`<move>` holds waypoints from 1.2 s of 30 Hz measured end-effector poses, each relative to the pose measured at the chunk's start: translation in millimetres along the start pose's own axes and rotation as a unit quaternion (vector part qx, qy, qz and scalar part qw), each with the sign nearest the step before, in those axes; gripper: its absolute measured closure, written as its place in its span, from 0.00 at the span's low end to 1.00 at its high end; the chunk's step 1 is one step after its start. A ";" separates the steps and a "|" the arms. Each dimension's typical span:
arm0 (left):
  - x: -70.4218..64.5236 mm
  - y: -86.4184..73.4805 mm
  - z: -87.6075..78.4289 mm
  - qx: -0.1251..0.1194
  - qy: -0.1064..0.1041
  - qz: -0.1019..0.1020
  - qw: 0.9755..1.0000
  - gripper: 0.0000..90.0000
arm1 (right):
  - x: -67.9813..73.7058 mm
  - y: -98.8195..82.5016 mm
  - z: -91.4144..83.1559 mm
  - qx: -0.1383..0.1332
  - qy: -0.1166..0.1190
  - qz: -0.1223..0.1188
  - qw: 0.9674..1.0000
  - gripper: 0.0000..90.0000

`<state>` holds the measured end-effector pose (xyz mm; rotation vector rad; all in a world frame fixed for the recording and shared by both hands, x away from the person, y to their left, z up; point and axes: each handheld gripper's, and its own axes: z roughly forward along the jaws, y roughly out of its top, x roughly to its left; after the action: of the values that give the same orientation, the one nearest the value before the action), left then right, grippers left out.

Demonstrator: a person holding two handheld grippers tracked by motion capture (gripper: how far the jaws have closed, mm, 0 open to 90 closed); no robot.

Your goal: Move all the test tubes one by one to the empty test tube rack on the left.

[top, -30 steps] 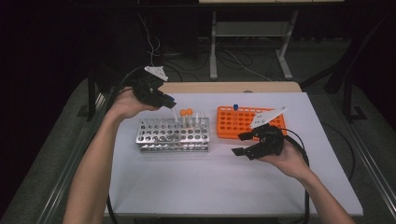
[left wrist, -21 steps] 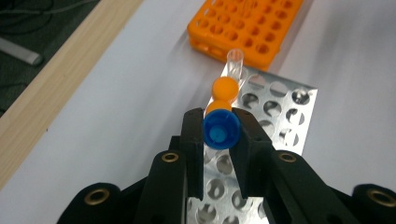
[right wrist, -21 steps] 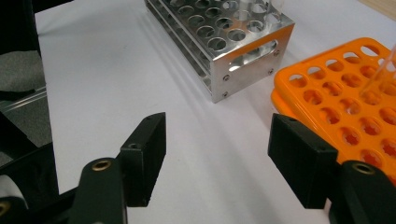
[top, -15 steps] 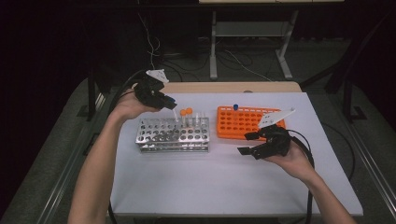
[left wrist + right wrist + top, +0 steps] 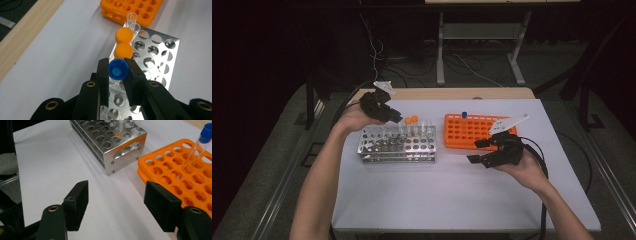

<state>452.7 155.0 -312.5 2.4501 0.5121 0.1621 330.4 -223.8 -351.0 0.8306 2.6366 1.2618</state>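
The white table (image 5: 452, 200) carries two racks side by side: the metal rack (image 5: 396, 144) on the person's left and the orange rack (image 5: 472, 131) on the right, near each other but apart. The high view gives that layout and both forearms; it renders the left gripper (image 5: 393, 116) as a dark mass over the metal rack's far edge, its load too small to read. The left gripper view (image 5: 117, 71) supplies the detail: the two black jaws are clenched on a blue-capped tube (image 5: 118, 70), one pad on each side of the cap, seen end-on from above, held over the rack's edge row. Just beyond it in that row stand two orange-capped tubes (image 5: 123, 42), one behind the other, followed by two clear uncapped tubes (image 5: 132, 21); whether the held tube's foot has entered a hole cannot be told. The blue cap is round and ribbed, with a lighter raised centre. The right gripper (image 5: 478, 151) rests in the person's hand in front of the orange rack; the right gripper view (image 5: 116, 203) shows its jaws released, standing well apart over bare table with nothing between them. That view also shows the metal rack's end plate with its slot handle, and a second blue-capped tube (image 5: 197, 147) leaning in the orange rack.
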 end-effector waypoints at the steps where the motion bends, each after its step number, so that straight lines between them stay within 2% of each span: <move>1: 0.4 -0.6 1.2 0.002 -0.001 -0.001 1.000 0.82 | -1.2 0.0 0.3 0.000 0.000 0.001 1.000 0.40; 10: 1.1 -6.1 9.2 0.004 -0.005 -0.006 1.000 0.82 | -14.3 1.0 7.8 -0.008 -0.002 0.012 1.000 0.39; 14: 1.9 -11.2 11.6 0.003 -0.010 -0.017 1.000 0.80 | -20.7 2.1 12.4 -0.006 -0.007 0.017 1.000 0.39; 18: 1.1 -13.9 10.3 0.000 -0.012 -0.031 0.999 0.72 | -28.0 4.4 15.6 -0.004 -0.012 0.023 1.000 0.39; 22: -2.7 -14.5 3.0 -0.016 -0.009 -0.049 0.999 0.61 | -35.1 7.7 17.7 -0.005 -0.016 0.025 1.000 0.39; 29: -17.2 -13.5 -15.0 -0.039 0.018 -0.064 0.997 0.36 | -47.6 16.3 24.7 -0.004 -0.026 0.029 0.999 0.39; 36: -34.1 -18.6 -30.2 -0.060 0.023 -0.079 0.995 0.20 | -58.2 23.8 35.5 0.004 -0.034 0.037 0.999 0.38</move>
<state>408.4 171.7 -299.3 2.2824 0.6938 0.1777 401.0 -217.2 -364.3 0.9615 2.5828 1.2181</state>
